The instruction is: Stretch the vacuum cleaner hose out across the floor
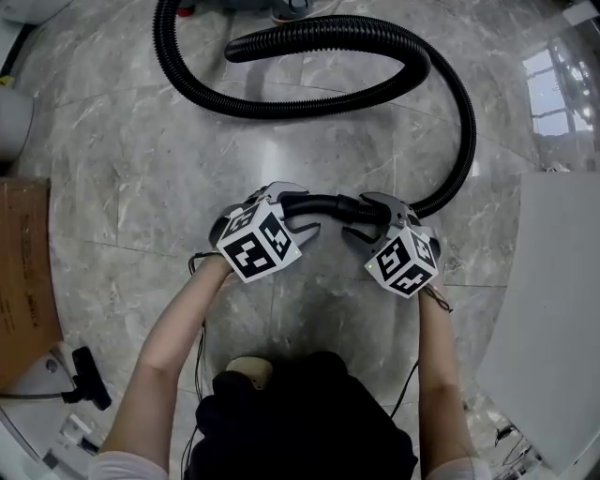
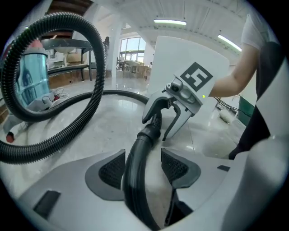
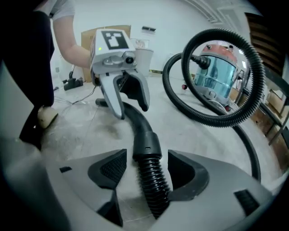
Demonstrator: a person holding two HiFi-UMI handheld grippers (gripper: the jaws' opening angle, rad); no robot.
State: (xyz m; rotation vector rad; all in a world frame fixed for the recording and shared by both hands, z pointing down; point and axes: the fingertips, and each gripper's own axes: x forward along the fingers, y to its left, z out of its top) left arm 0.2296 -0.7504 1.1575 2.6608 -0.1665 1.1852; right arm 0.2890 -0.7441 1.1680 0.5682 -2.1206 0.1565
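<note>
The smooth end piece (image 1: 323,201) of the hose (image 1: 309,37) lies partly hidden under my left gripper (image 1: 305,211) and my right gripper (image 1: 358,217). In both gripper views the hose drops out of sight below my jaws. Well ahead of both grippers, the head view's top edge cuts off the vacuum cleaner (image 1: 292,7) and the hose's far run. Left of my left gripper, a cardboard box (image 1: 23,272) is cut by the edge.

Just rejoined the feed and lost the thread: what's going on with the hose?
A person holds both grippers at the free end of the vacuum hose. The left gripper straddles the smooth end tube, the right gripper the ribbed part beside it; both have jaws open, nothing clamped. The rest of the hose lies looped on the floor, not yet stretched out.
</note>
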